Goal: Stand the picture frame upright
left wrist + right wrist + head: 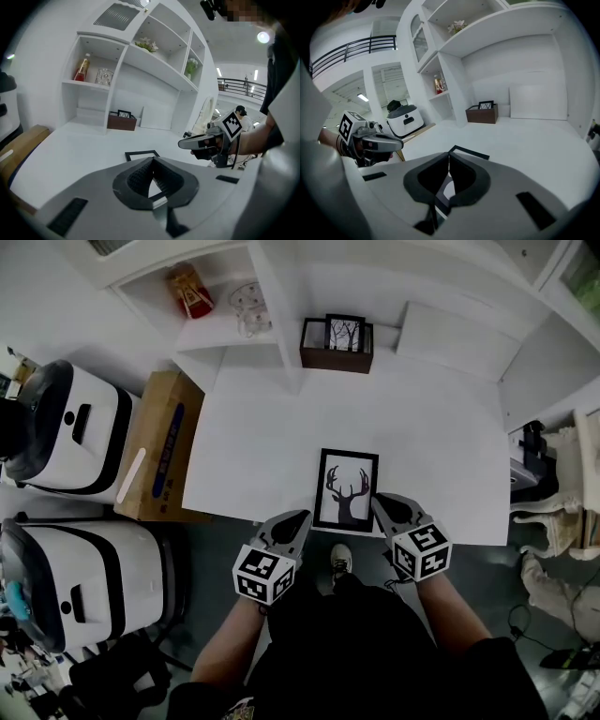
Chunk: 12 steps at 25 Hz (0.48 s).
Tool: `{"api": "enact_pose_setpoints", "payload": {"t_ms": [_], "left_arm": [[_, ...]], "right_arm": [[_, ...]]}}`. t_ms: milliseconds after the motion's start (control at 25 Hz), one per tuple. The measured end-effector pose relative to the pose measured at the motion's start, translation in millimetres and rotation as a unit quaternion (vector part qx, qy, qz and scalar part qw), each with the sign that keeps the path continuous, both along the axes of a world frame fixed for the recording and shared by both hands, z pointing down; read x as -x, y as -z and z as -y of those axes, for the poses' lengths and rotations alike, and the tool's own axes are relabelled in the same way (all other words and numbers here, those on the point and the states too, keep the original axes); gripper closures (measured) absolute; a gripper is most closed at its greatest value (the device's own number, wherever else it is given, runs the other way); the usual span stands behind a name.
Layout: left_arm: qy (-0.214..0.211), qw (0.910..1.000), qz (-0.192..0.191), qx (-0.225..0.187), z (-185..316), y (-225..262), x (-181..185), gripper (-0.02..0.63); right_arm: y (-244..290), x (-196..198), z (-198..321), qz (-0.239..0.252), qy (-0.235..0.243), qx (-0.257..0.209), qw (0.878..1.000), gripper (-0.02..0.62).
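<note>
A black picture frame [346, 489] with a deer-antler print lies flat near the front edge of the white table [253, 427]. My left gripper [302, 517] hovers by the frame's front left corner, jaws shut and empty. My right gripper [377, 501] sits at the frame's front right corner, also shut with nothing in it. In the left gripper view the frame [140, 155] shows just beyond the closed left gripper [152, 161], with the right gripper [182, 145] off to the right. In the right gripper view the frame [471, 153] lies past the closed right gripper [449, 157].
A brown box holding a small framed picture [337, 345] stands at the back of the table, beside a white panel [450, 338]. Shelves behind carry a red bottle [190, 292] and glassware [248, 307]. A cardboard box [157, 446] and white appliances [75, 427] stand left of the table.
</note>
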<state>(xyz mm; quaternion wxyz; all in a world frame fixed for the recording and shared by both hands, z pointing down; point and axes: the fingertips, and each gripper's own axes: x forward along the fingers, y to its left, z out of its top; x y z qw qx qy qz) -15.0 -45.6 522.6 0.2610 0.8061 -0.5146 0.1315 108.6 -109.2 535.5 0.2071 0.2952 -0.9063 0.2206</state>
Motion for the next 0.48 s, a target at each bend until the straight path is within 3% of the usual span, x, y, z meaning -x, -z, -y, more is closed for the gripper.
{"api": "enact_pose_setpoints", "payload": {"t_ms": [480], "left_arm": [[-0.119,0.9913,0.008,0.056,26.5,-36.7,18.9,0.601]], "right_arm": [[-48.9,-3.0,19.3,-0.029,-0.121,0.053,0.991,0.589]]}}
